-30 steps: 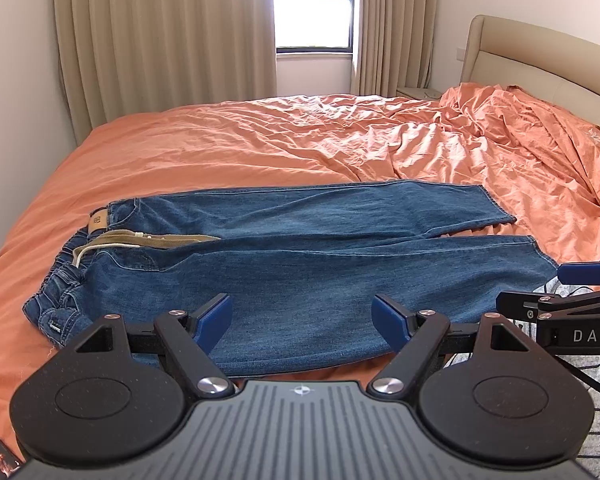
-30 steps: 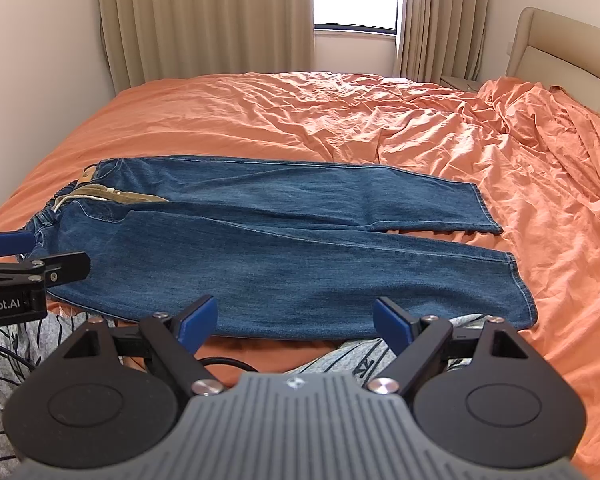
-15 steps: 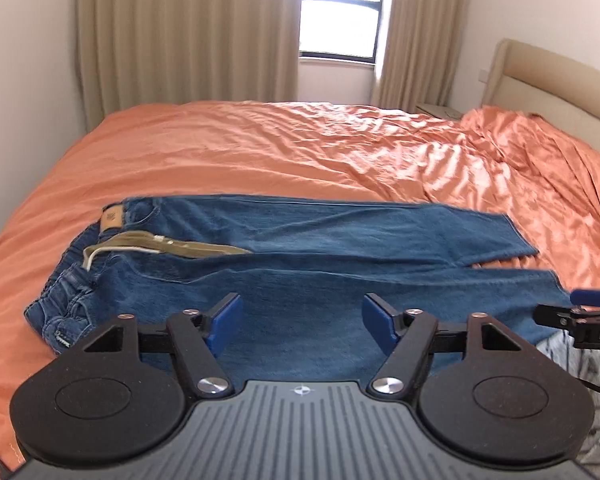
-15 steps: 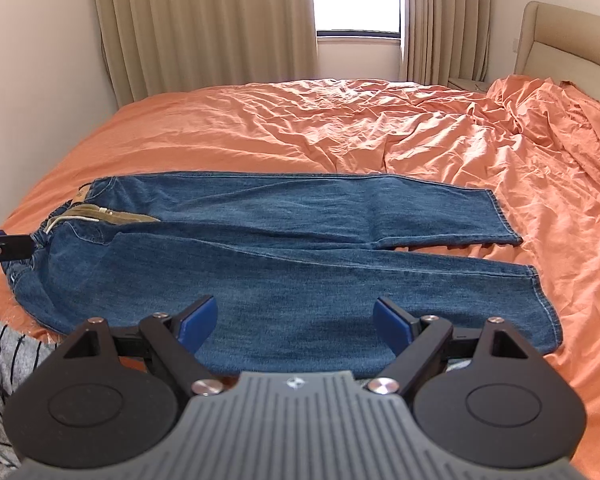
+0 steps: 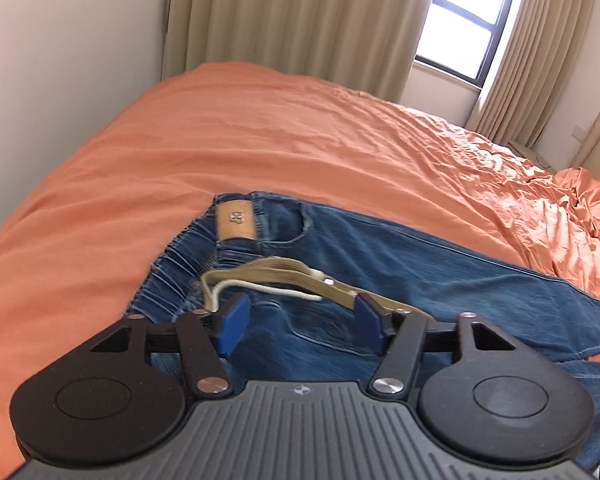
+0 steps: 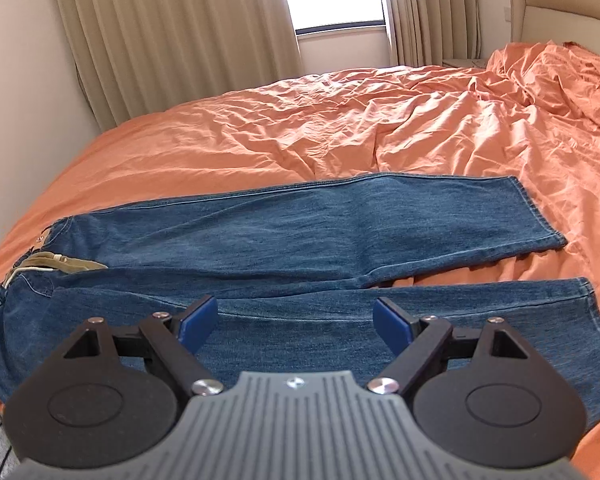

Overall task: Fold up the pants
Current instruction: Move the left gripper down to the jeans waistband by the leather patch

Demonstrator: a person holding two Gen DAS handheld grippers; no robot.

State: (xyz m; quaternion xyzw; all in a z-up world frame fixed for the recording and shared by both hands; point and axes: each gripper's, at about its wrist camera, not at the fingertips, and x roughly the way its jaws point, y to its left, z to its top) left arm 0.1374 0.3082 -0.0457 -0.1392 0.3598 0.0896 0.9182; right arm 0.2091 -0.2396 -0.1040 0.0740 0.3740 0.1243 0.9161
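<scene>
Blue denim pants [image 6: 300, 240] lie flat and unfolded across the rumpled orange bedsheet [image 6: 340, 132], waistband at the left, the two legs running rightward side by side. A tan leather patch [image 5: 236, 222] on the elastic waistband carries a small mark too blurred to read, with a beige inner lining [image 5: 300, 276] and white drawstring [image 5: 260, 288] showing below. The left gripper [image 5: 298, 322] hovers spread wide over the waistband; the right gripper [image 6: 296, 320] hovers equally wide over the nearer leg, both holding nothing.
</scene>
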